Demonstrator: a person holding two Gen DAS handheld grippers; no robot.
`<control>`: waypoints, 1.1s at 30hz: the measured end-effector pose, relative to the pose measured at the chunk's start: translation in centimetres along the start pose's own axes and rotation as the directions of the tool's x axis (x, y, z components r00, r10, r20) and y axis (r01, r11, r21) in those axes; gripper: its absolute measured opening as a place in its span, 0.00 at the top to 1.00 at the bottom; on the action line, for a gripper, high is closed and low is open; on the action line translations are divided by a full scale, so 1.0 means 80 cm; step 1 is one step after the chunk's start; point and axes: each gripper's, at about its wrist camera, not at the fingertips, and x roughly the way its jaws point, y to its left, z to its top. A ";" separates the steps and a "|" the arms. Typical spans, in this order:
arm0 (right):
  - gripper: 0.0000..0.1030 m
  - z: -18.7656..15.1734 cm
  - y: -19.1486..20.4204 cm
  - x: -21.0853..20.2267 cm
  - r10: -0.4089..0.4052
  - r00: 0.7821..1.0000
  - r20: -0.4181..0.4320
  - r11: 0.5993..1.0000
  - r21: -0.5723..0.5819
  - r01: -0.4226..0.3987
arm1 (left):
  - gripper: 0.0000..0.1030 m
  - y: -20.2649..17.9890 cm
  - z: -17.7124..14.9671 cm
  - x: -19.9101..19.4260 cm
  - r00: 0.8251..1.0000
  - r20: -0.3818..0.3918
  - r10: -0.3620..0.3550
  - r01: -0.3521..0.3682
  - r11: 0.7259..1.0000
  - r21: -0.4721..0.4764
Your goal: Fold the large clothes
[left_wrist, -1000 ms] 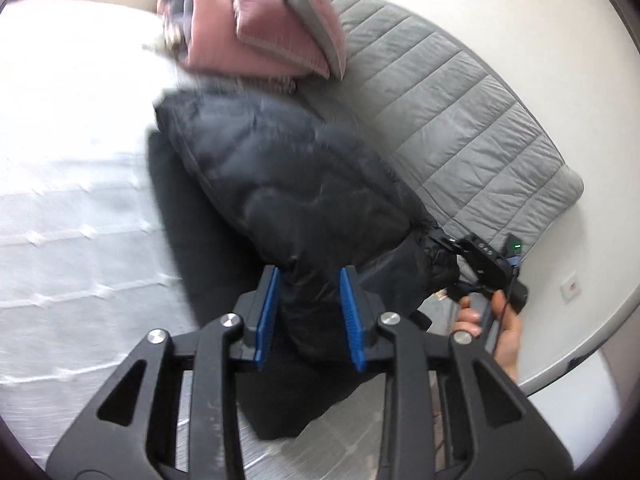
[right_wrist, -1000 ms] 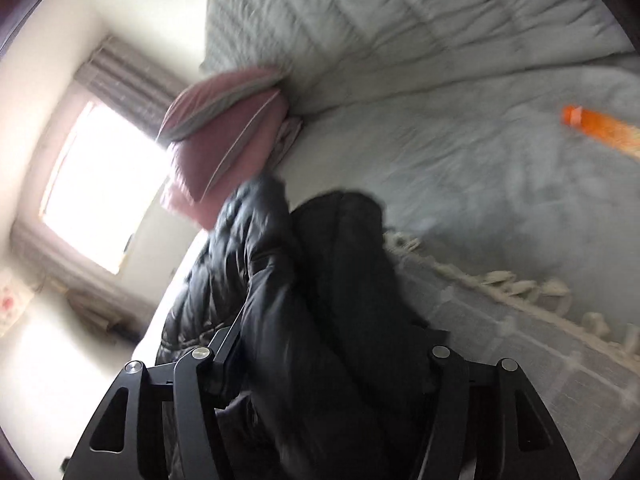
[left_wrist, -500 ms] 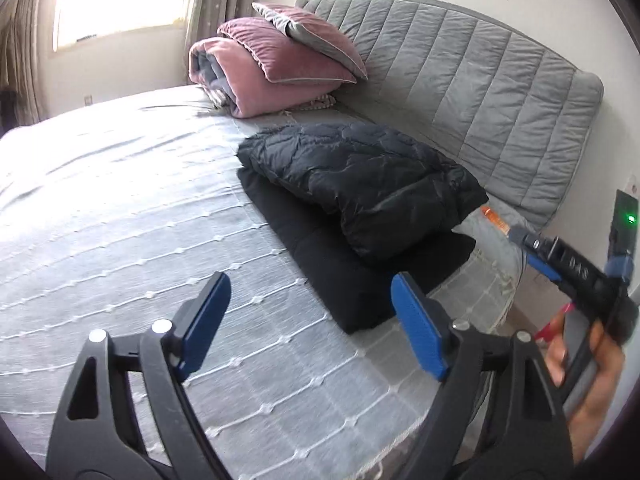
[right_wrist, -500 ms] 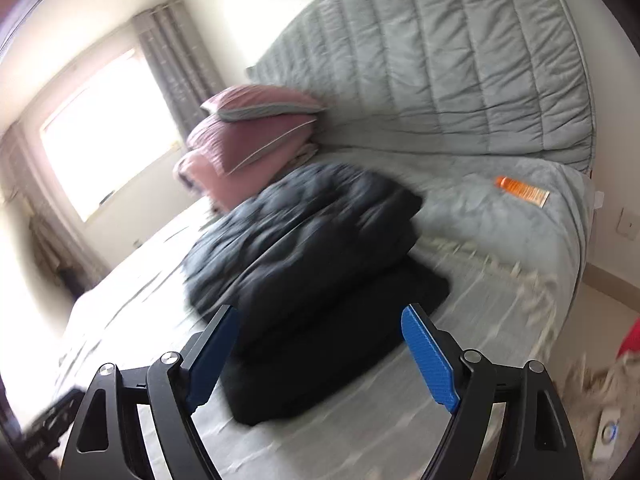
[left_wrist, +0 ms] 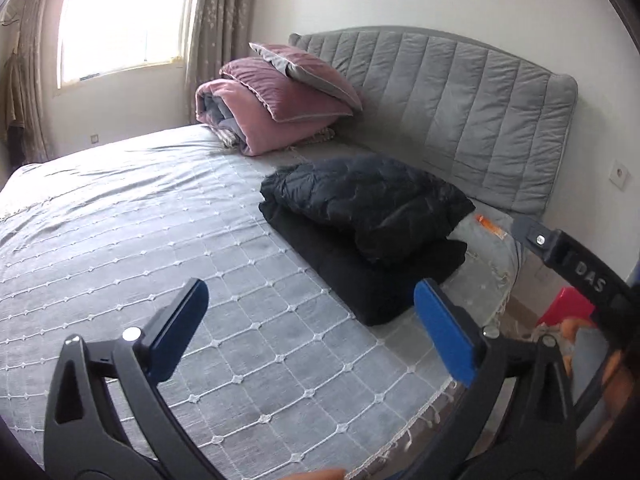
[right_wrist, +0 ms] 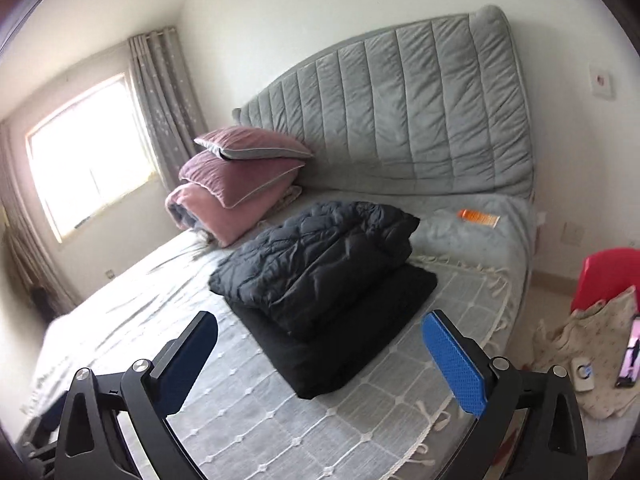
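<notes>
The folded jacket (left_wrist: 368,204) lay on a dark pad (left_wrist: 380,280) on the bed (left_wrist: 160,240). The left gripper (left_wrist: 312,328) and right gripper (right_wrist: 320,360) had just been opening; both gaped wide, empty, apart from it.

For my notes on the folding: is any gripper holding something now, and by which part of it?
Nothing is held. The left gripper and right gripper are open, clear of the folded black jacket on the bed.

Jacket (left_wrist: 368,204) atop folded garment (left_wrist: 372,284), on bed (left_wrist: 160,240).
</notes>
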 end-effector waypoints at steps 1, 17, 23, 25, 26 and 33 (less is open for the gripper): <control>0.00 -0.002 0.001 0.006 -0.013 1.000 -0.004 1.000 -0.009 0.013 | 0.01 0.001 -0.002 0.005 1.000 -0.021 -0.001 0.001 1.000 0.002; 0.00 -0.060 -0.022 0.075 -0.096 0.995 -0.024 0.994 -0.044 0.095 | 0.01 0.005 -0.038 0.058 0.998 -0.060 0.031 -0.032 0.999 -0.017; 0.00 -0.066 -0.020 0.078 -0.112 0.994 0.003 0.988 -0.108 0.112 | 0.01 0.000 -0.042 0.062 0.998 -0.060 0.023 -0.023 1.000 -0.001; 0.00 -0.068 -0.021 0.079 -0.110 0.994 0.000 0.988 -0.107 0.109 | 0.01 -0.003 -0.043 0.062 0.998 -0.057 0.012 -0.012 1.000 0.003; 0.00 -0.068 -0.021 0.080 -0.106 0.994 -0.001 0.988 -0.109 0.105 | 0.01 -0.005 -0.043 0.061 0.999 -0.054 0.006 -0.006 1.000 0.009; 0.00 -0.071 -0.019 0.082 -0.127 0.992 0.008 0.982 -0.139 0.127 | 0.01 -0.013 -0.043 0.061 0.999 -0.050 -0.005 0.007 1.000 0.029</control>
